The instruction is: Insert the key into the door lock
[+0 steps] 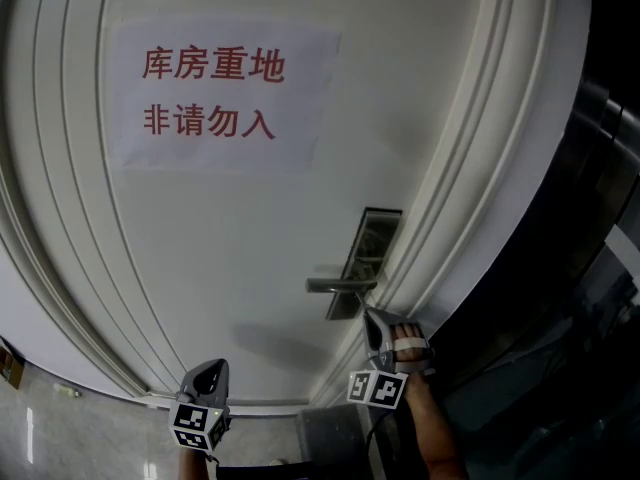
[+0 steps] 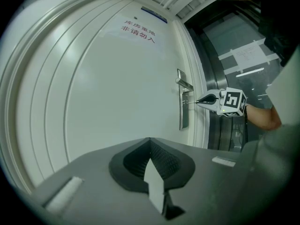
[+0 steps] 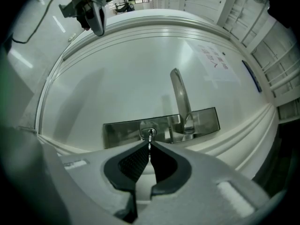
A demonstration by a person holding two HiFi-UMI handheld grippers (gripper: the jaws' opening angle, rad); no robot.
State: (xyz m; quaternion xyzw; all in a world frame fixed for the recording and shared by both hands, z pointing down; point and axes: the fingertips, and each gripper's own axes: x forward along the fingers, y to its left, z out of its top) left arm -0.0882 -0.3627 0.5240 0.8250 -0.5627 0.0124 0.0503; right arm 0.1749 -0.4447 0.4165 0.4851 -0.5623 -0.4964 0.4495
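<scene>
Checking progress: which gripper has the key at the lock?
The right gripper, shut on the key at the lock; the left gripper hangs aside, empty.

The key (image 3: 149,137) is a thin silvery blade seen edge-on at the lower centre of the right gripper view, pinched in the closed jaws of the right hand-held gripper (image 3: 150,144). Its tip sits at the door lock (image 3: 146,132), a round ringed cylinder. The cylinder is set in a long steel plate (image 3: 122,130) beside the lever handle (image 3: 180,97).
</scene>
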